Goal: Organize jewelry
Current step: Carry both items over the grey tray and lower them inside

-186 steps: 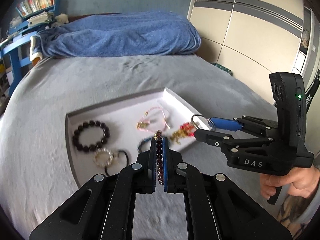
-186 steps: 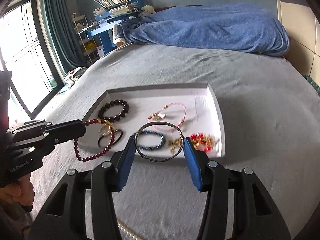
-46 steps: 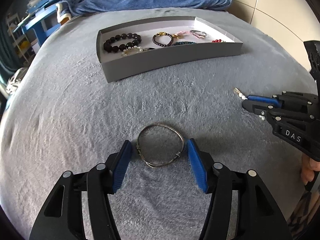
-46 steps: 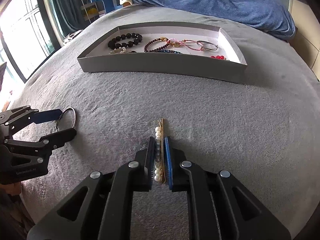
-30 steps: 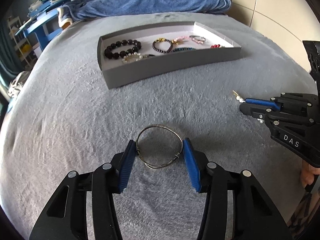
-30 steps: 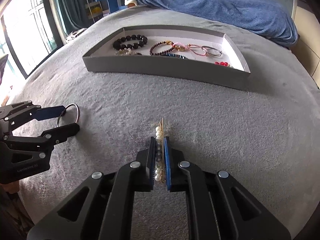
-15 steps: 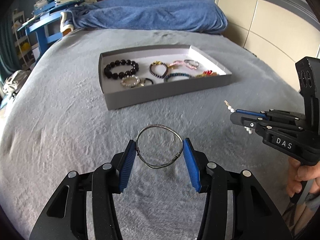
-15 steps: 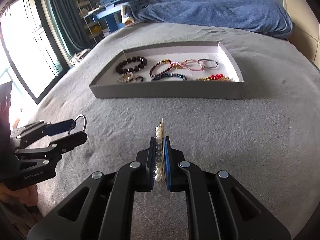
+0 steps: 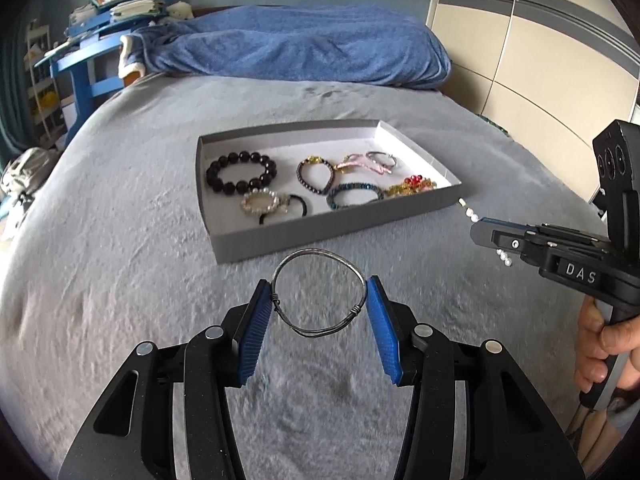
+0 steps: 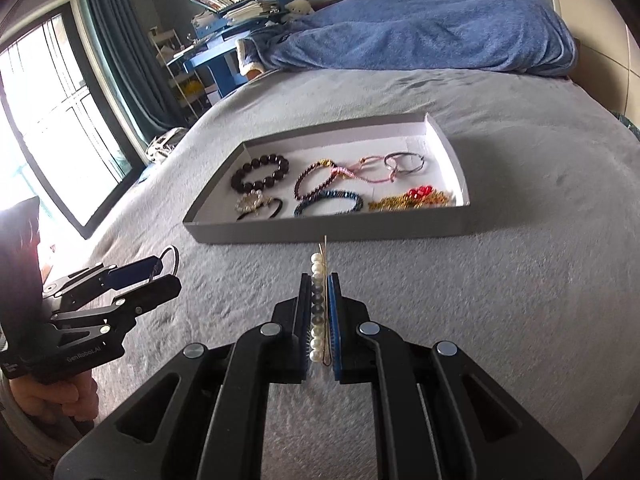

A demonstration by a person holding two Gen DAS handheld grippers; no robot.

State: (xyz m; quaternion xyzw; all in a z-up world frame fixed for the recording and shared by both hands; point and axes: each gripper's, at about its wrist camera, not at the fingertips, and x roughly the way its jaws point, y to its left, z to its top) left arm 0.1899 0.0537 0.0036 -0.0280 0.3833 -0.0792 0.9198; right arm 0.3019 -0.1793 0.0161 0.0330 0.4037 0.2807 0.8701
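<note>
Grey fleece blanket (image 9: 120,240) covers the bed; on it rests a shallow grey tray (image 9: 320,228) holding beaded bracelets, among them a black bead bracelet (image 9: 241,177) at its left end; the left gripper (image 9: 320,304), above the blanket just short of the tray's near wall, is clamped across a wire bangle (image 9: 320,292), its blue pads (image 9: 256,320) pressing the ring's two sides; the right gripper (image 10: 320,280) is closed tight on a pearl strand (image 10: 317,304), pearls protruding past the tips; a blue duvet (image 10: 420,36) lies beyond.

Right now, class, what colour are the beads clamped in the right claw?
White pearl beads, clearest in the right wrist view.
</note>
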